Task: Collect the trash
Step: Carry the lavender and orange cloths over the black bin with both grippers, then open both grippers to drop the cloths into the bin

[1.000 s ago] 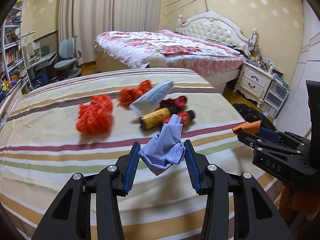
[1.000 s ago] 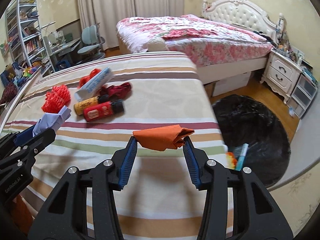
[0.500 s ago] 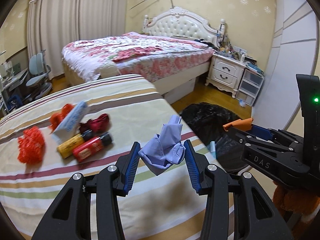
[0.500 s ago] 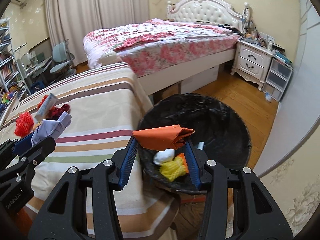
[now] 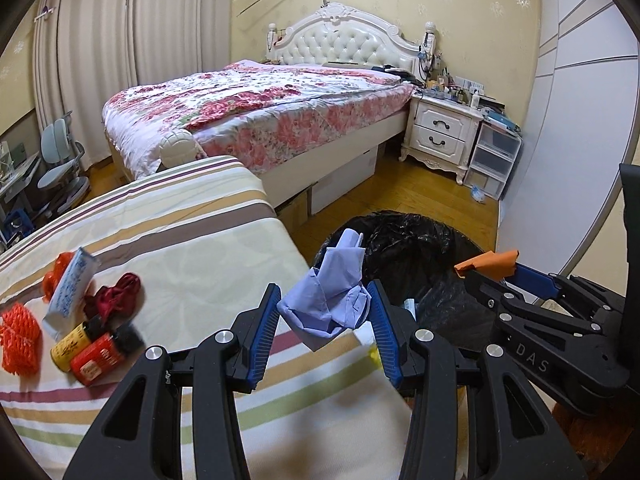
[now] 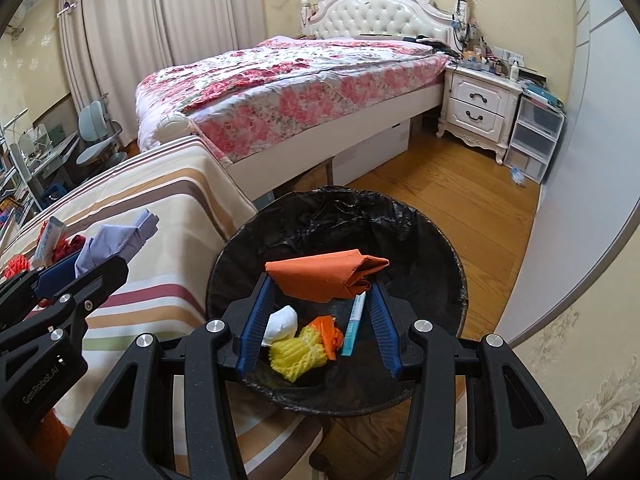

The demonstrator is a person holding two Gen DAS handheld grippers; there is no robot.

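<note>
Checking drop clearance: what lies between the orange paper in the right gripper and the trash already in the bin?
Nothing. In the right wrist view the orange paper hangs over open air above the trash on the bin bottom.

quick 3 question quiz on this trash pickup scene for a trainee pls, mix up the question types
1. True or false: the right hand-held gripper holds the orange folded paper above the black-lined bin.
2. What does the left hand-held gripper grip? A) a red bottle B) a crumpled blue paper C) a yellow foam net
3. Fill in: the red bottle and yellow bottle lie on the ______ cloth.

Key
1. True
2. B: the crumpled blue paper
3. striped
</note>
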